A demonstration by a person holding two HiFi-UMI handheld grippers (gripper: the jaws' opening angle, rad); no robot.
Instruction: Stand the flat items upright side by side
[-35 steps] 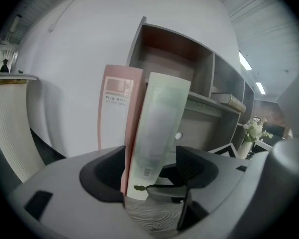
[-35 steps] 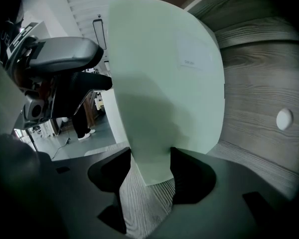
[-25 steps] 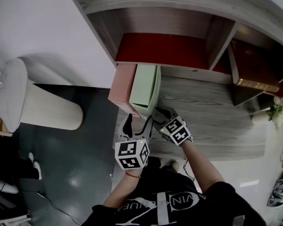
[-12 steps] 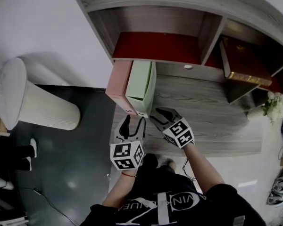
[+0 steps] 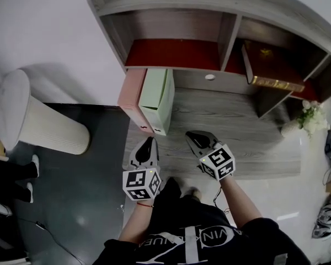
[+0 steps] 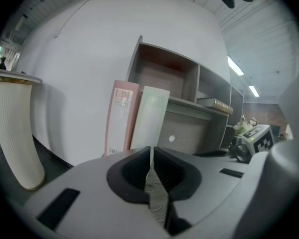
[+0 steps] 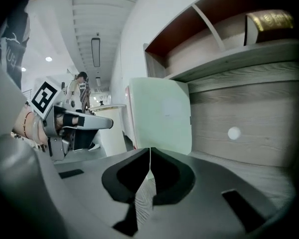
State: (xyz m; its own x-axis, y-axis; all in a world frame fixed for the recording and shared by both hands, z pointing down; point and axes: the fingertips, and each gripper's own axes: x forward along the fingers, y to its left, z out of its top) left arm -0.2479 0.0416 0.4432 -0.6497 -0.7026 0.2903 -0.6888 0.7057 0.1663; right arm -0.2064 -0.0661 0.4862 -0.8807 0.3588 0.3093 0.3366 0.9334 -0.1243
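The pink flat item [image 5: 133,99] and the green flat item [image 5: 157,95] stand upright side by side, faces touching, at the left end of the desk [image 5: 248,131]. Their far edges are up against the front of the shelf unit [image 5: 171,24], with the pink one outermost at the desk's edge. The left gripper [image 5: 147,142] sits in front of them, near the green item's near corner but apart from it. It points toward the shelf and tips slightly downward, with the forearm coming up from the bottom of the head view. In its own view its jaws are clenched together on nothing [image 6: 151,151], and the pink [image 6: 120,118] and green [image 6: 149,118] items rise just beyond them. The right gripper [image 5: 196,137] is further right over bare desk, well clear of both items. It is angled in toward them and also slightly nose-down, its jaws likewise pressed together and empty [image 7: 149,153], with the green item [image 7: 162,116] ahead. A second ago both grippers were crowded against the green item's near end with their jaws apart. Since then both have drawn back, the right one more than the left, and their jaws have just been closing with nothing between them. The two items stand as before. A book [image 5: 270,65] leans in the shelf's right compartment, and a ribbed white cylinder [image 5: 27,120] stands on the floor to the left.
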